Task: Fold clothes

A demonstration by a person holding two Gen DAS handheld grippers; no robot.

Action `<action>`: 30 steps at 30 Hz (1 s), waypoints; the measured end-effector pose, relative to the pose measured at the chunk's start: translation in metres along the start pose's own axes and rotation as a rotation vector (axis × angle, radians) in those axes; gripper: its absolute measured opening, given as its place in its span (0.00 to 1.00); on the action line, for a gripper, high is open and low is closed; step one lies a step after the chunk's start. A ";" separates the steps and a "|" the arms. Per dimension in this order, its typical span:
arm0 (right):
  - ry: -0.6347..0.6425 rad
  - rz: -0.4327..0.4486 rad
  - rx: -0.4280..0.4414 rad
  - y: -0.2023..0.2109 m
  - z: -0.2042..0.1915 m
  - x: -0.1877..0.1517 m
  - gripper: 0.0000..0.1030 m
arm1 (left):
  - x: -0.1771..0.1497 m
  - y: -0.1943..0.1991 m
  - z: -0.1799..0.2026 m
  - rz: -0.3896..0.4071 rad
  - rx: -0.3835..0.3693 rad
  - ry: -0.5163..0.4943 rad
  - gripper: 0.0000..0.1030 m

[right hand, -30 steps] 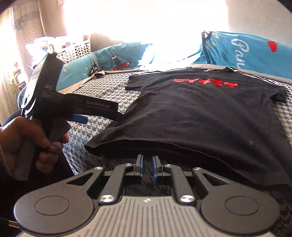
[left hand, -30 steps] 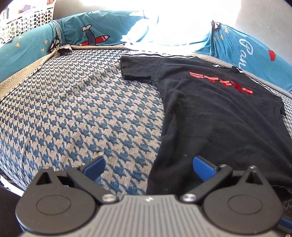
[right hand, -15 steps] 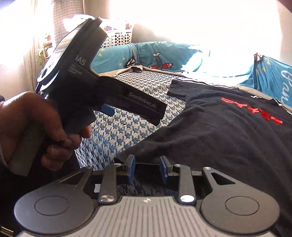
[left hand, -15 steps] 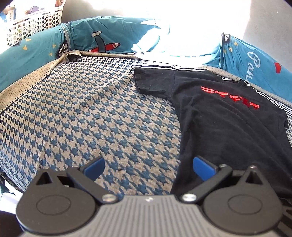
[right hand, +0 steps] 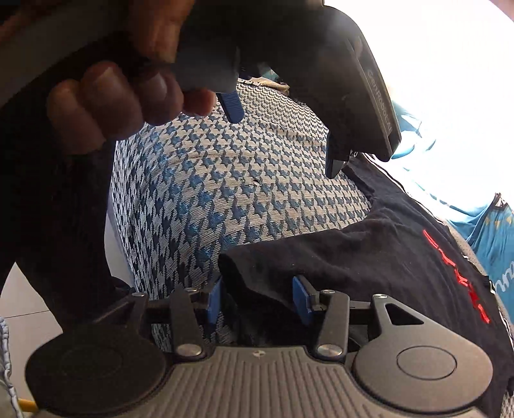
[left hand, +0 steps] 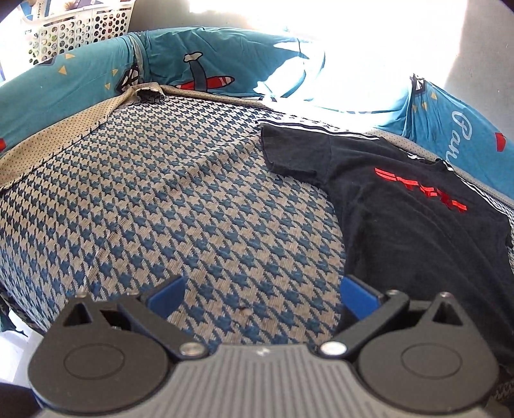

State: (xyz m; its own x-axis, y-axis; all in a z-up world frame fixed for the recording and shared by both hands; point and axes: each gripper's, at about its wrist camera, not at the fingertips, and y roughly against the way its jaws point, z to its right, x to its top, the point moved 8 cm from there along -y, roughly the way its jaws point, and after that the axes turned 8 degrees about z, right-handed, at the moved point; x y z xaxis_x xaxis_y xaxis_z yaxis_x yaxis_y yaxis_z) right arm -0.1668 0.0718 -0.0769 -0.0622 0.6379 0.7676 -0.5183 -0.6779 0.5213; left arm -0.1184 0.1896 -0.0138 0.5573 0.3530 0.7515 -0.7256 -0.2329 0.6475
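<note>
Left wrist view: shirt slid rightward in frame since a second ago. Left gripper (left hand: 261,295) spread wide, empty, over houndstooth mattress (left hand: 167,205). Black T-shirt (left hand: 414,231) flat, right of jaws, near teal bolster (left hand: 80,86).

Right wrist view: jaws, pinched shut a second ago, now opening. Right gripper (right hand: 257,300) straddles bunched hem corner; contact probably none, shadowed. Hand (right hand: 122,96) carries other gripper above. Step: laying out before first fold. Next: regrip hem edge, cleanly.

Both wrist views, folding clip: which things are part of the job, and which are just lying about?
Part of the job:
- black T-shirt, flat on the bed
- right gripper, fingers opening around the shirt's corner
- left gripper, open, empty

Lying about:
- houndstooth bed cover
- teal airplane-print bedding
- white laundry basket
</note>
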 end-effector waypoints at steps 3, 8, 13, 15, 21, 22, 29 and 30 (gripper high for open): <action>-0.036 0.003 -0.004 0.000 0.004 0.004 0.20 | 0.000 0.001 -0.001 0.005 0.000 0.008 1.00; -0.175 0.025 0.011 0.006 0.017 0.025 0.06 | 0.009 0.009 -0.001 0.058 0.016 -0.006 1.00; -0.349 0.063 0.054 0.011 0.029 0.046 0.06 | 0.018 0.015 -0.009 0.108 0.058 -0.004 1.00; -0.403 0.074 0.058 0.011 0.033 0.051 0.06 | 0.019 0.015 -0.013 0.109 0.064 0.012 1.00; -0.448 0.090 0.094 0.011 0.031 0.055 0.07 | 0.020 0.016 -0.022 0.122 0.102 0.039 1.00; -0.448 0.079 0.113 0.011 0.028 0.054 0.09 | 0.019 0.015 -0.022 0.119 0.103 0.038 1.00; -0.466 0.029 0.184 0.033 0.020 0.031 0.13 | 0.012 0.012 -0.004 0.101 0.075 -0.014 1.00; -0.470 0.024 0.173 0.037 0.022 0.026 0.13 | 0.011 0.011 0.000 0.100 0.071 -0.026 1.00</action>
State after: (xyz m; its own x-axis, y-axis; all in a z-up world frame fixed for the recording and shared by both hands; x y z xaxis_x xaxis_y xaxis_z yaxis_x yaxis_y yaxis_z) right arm -0.1689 0.0553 -0.0295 0.3391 0.4152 0.8442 -0.3695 -0.7664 0.5254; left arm -0.1209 0.1911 0.0016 0.4944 0.3014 0.8153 -0.7483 -0.3297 0.5757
